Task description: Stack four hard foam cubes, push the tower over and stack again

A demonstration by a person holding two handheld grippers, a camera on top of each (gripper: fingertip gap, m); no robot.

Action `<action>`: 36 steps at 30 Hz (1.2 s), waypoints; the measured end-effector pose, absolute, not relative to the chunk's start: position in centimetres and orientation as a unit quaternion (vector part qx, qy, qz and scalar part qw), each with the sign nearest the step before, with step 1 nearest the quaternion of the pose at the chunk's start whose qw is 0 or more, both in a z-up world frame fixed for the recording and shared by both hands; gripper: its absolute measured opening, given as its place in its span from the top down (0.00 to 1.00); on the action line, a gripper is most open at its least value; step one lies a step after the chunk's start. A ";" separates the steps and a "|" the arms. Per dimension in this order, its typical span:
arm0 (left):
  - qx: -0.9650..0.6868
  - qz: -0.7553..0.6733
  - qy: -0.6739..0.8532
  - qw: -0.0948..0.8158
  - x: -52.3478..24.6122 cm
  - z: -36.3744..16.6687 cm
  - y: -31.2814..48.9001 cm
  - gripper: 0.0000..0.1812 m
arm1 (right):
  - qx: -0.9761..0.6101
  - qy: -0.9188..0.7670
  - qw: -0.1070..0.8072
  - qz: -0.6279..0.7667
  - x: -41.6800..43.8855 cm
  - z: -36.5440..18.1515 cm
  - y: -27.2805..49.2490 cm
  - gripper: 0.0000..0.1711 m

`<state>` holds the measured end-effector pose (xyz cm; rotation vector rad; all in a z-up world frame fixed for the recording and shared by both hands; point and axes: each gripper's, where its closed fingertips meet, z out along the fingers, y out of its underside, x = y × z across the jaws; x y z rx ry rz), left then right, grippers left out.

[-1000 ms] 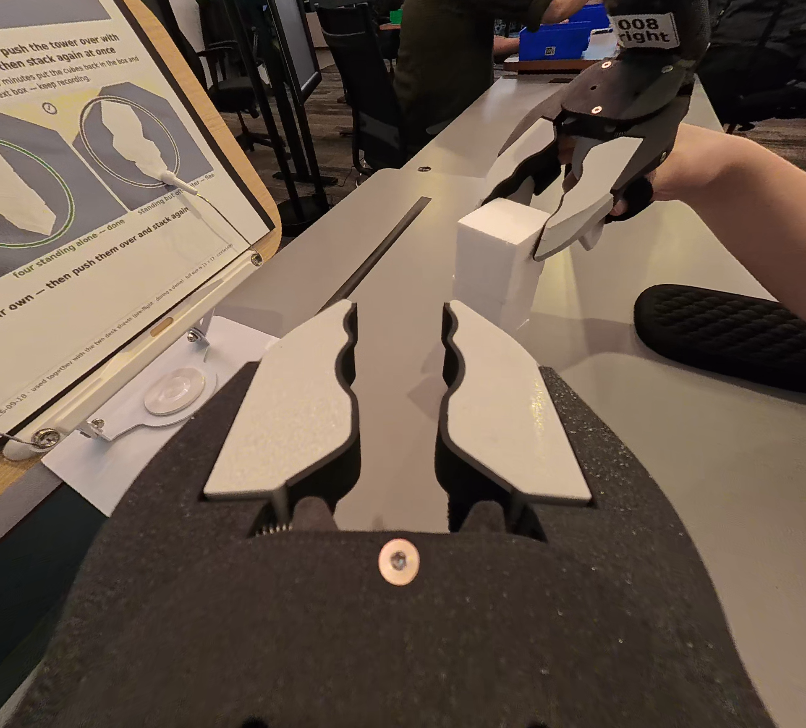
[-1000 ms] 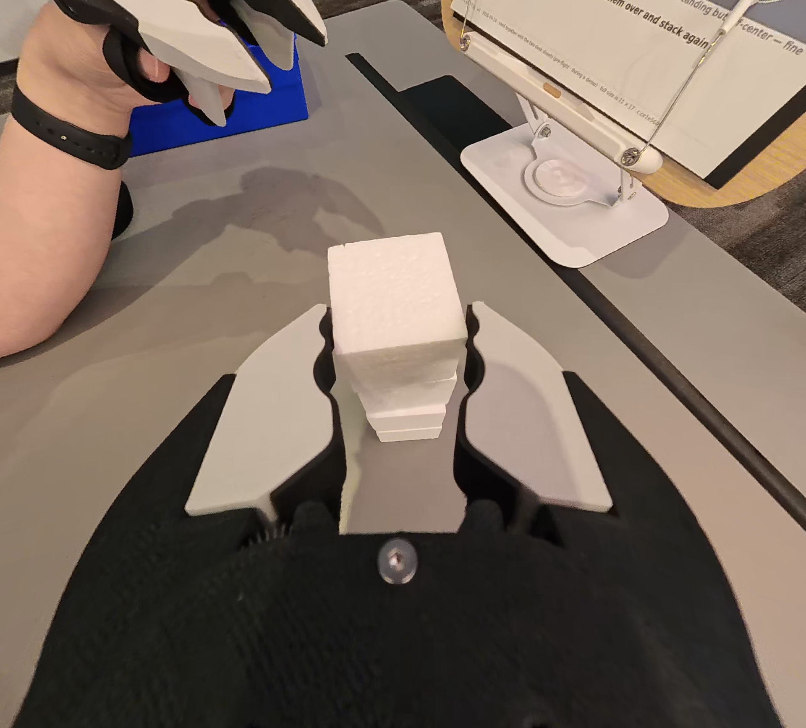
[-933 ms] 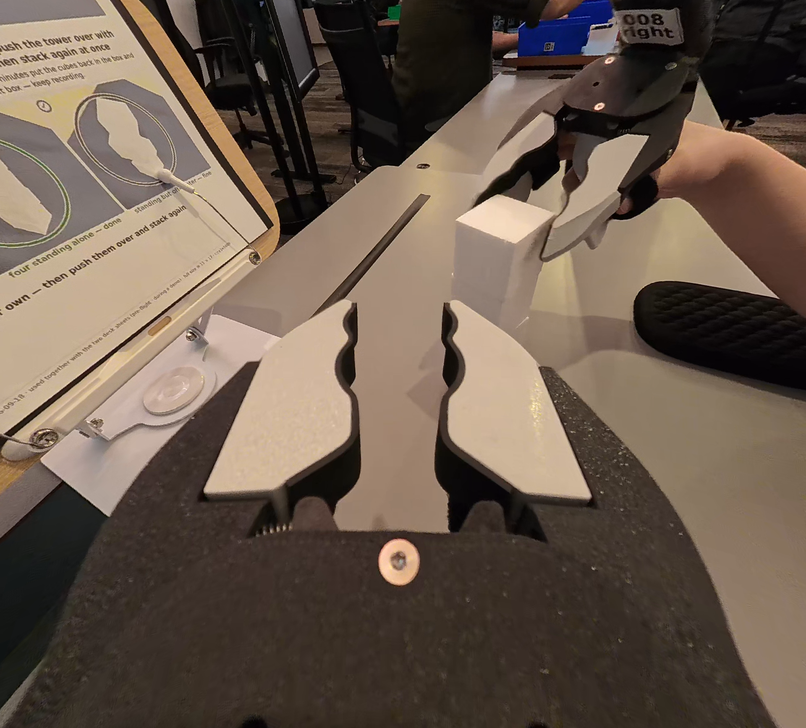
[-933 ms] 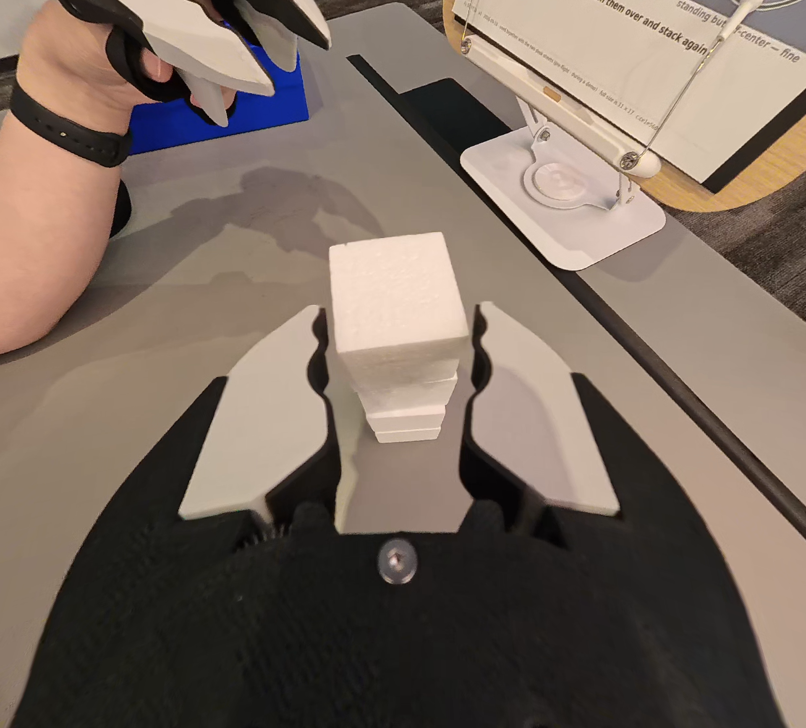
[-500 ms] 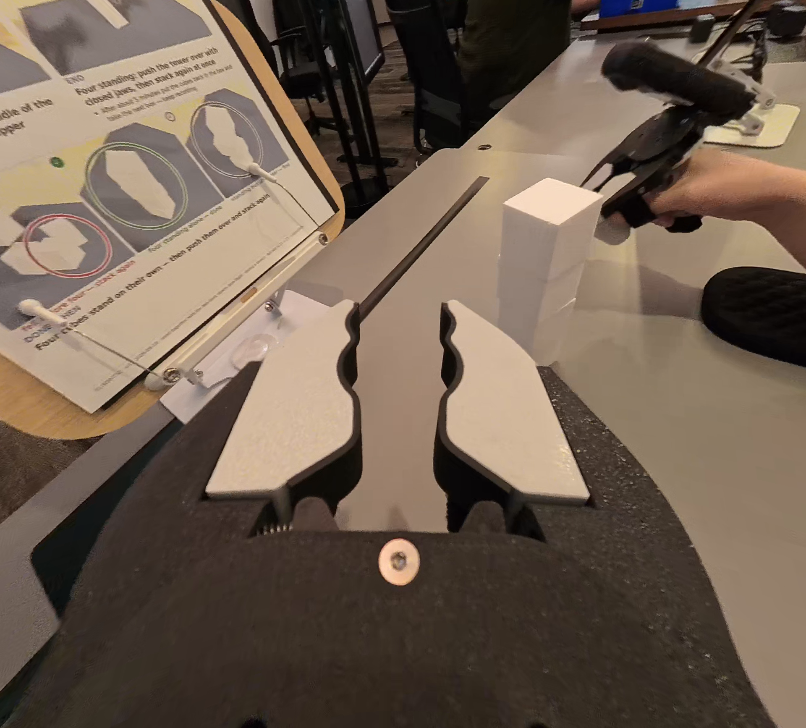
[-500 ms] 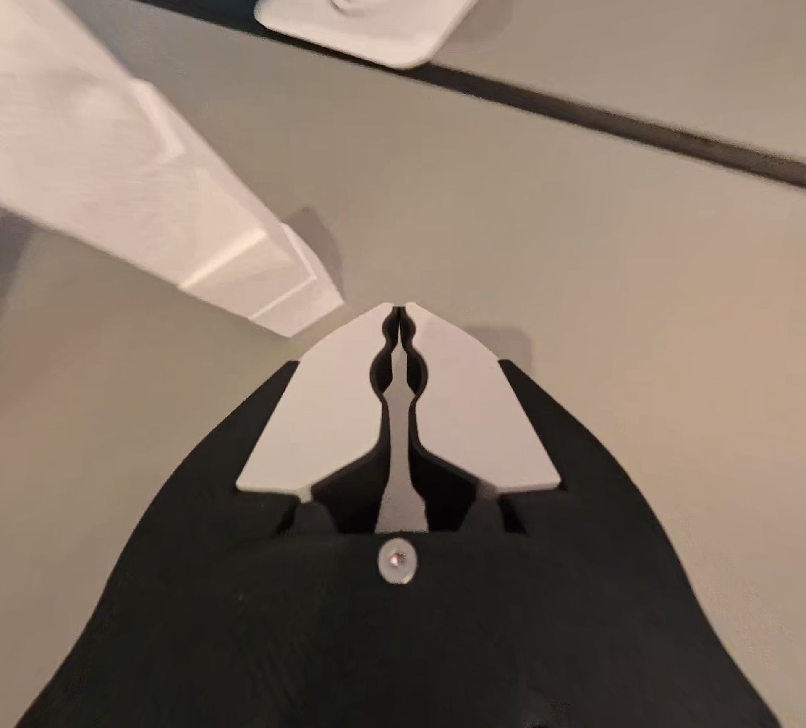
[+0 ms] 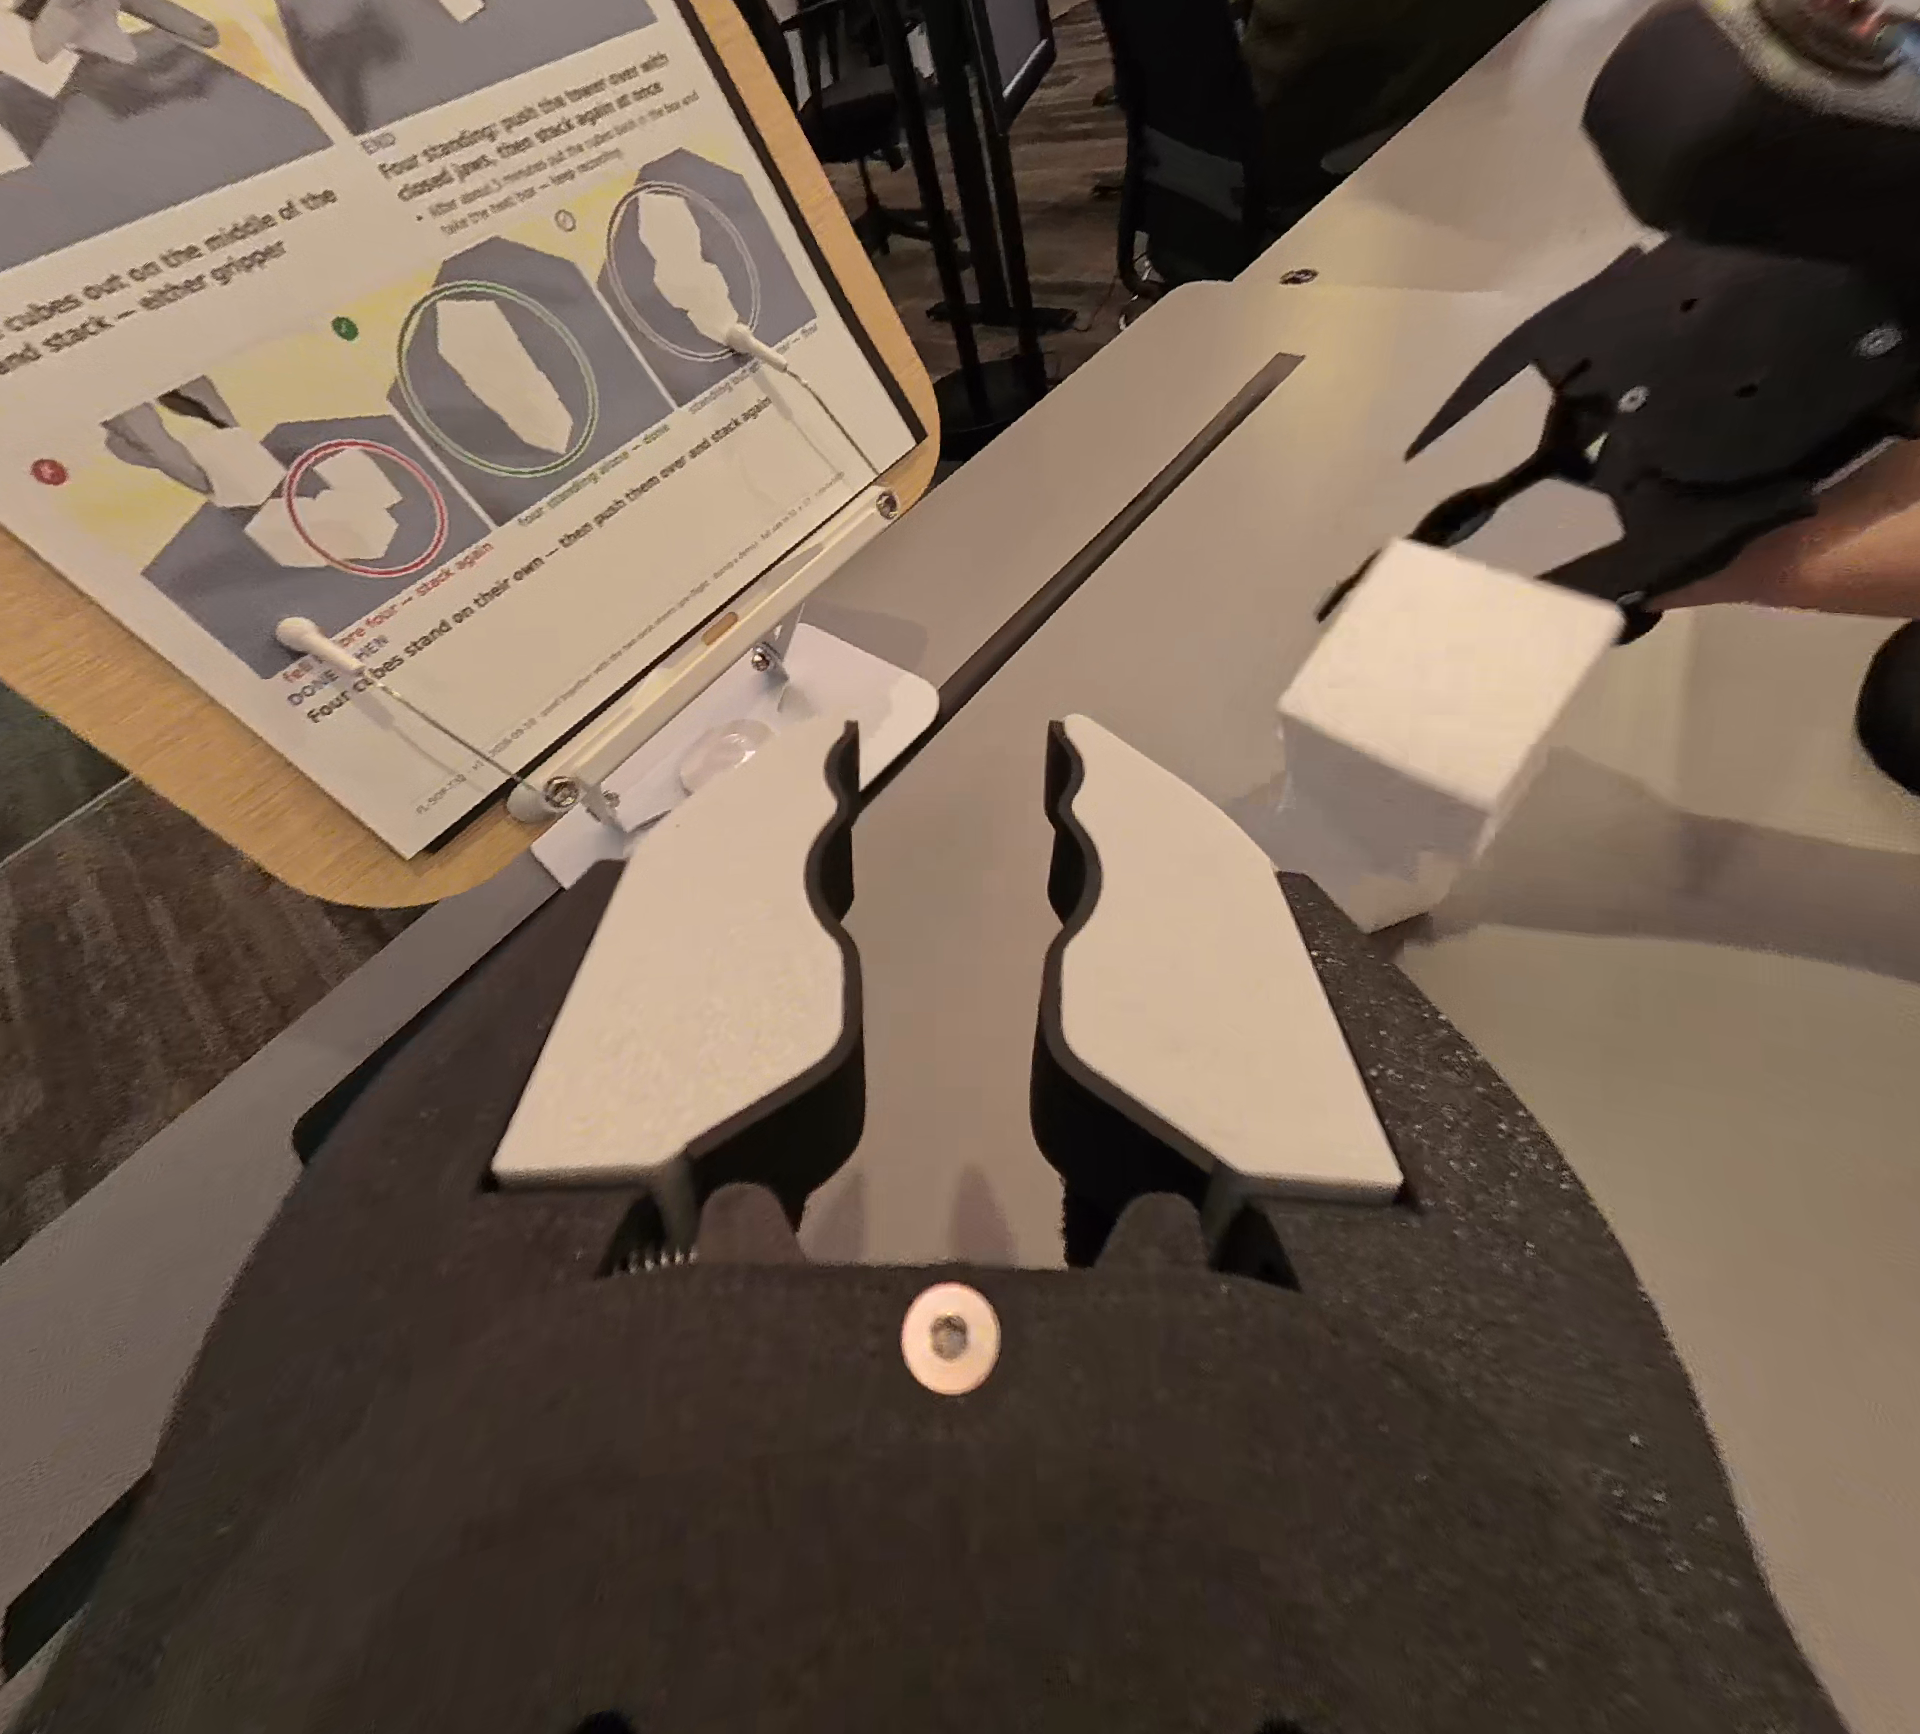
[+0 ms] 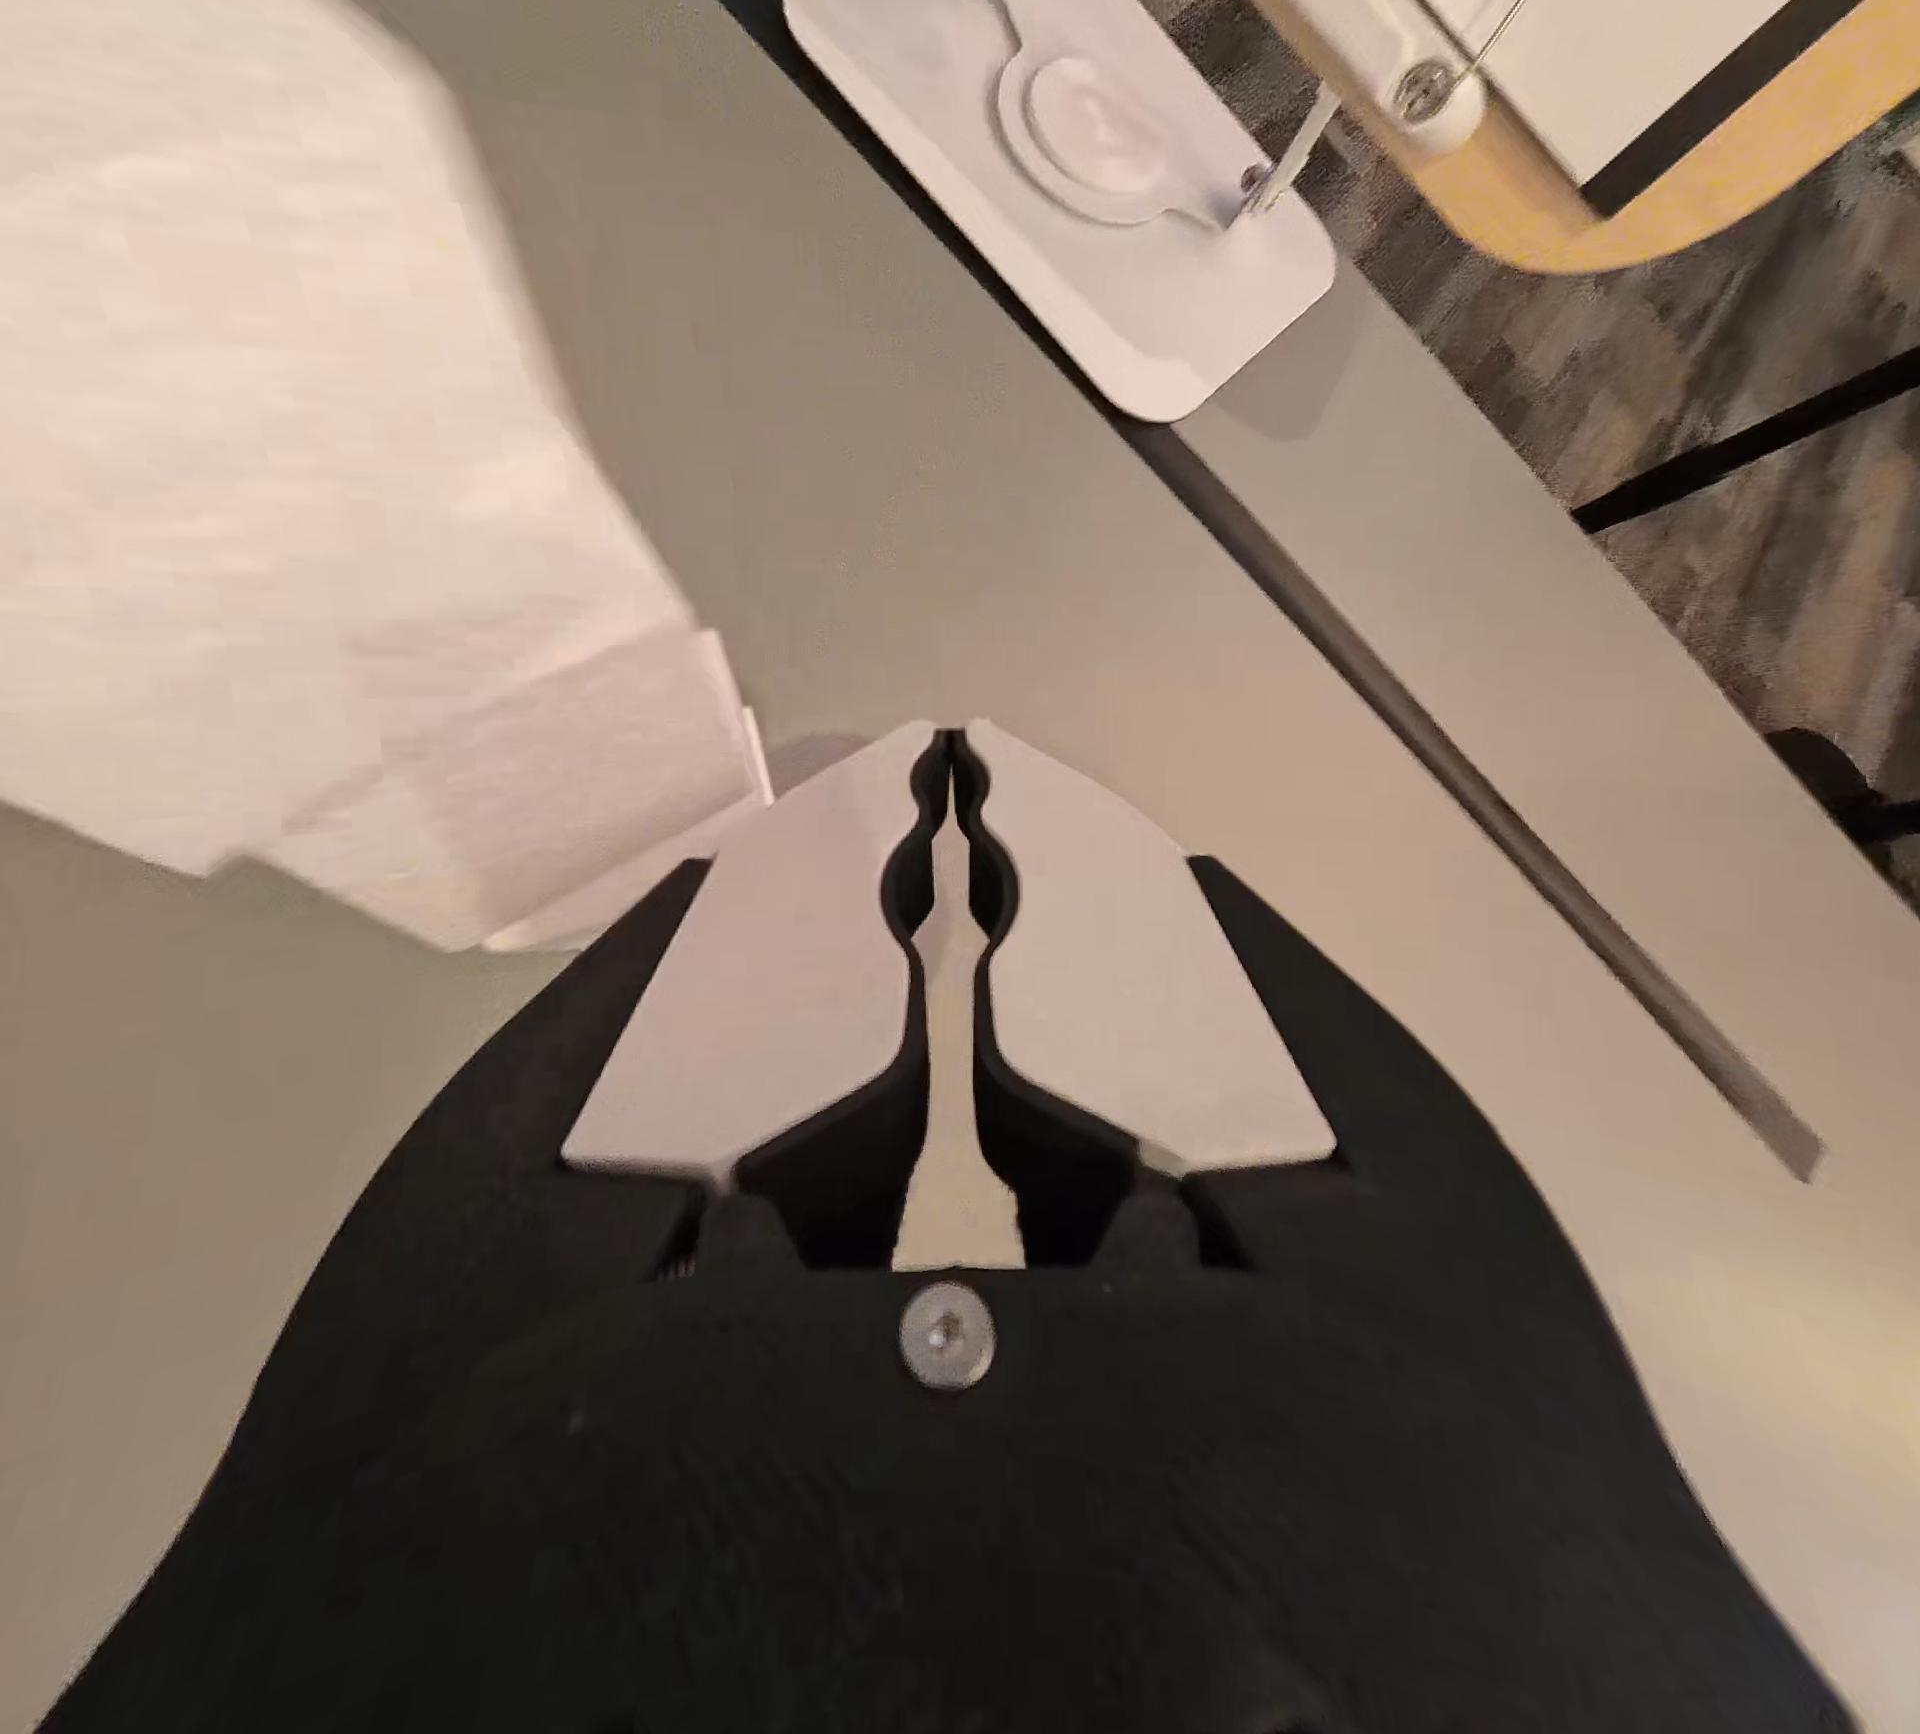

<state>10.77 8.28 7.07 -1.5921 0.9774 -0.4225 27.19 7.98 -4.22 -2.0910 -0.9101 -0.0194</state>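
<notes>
**Tower tipping under a closed-jaw push**

On the grey tabletop (image 7: 1714, 1113), the stack of white foam cubes (image 7: 1434, 708) is no longer upright. Half a second ago it stood straight, four high; now the left wrist view shows it leaning hard toward the camera, its top cube (image 7: 1455, 635) swung forward and its lower end near the tabletop, blurred with motion. The right hand-held gripper (image 7: 1382, 583) is behind the top cube and pressed against it or very nearly so (the blur hides the exact contact).

From the right wrist view, the right hand-held gripper (image 8: 951, 739) has its fingers pinched fully together, tips meeting, with nothing held between them. A second ago those fingers stood spread to either side of the tower. The cubes fill the left of that view as a smeared white mass, with the outer edge of the left finger (image 8: 769, 957) right beside their lower corner.

The left hand-held gripper (image 7: 951, 739) hangs back, well clear of the cubes, fingers parted and empty, aimed along the tabletop toward the white base (image 7: 831, 697) of the instruction-card stand (image 7: 436, 334).

The first stack looks finished and the knock-down is underway. Restacking will likely have to wait until the cubes settle.
</notes>
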 end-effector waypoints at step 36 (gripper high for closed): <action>-0.709 -0.100 0.414 0.562 11.4 8.1 5.9 0.82 | -0.783 -0.486 0.356 0.158 25.3 -4.3 5.5 0.99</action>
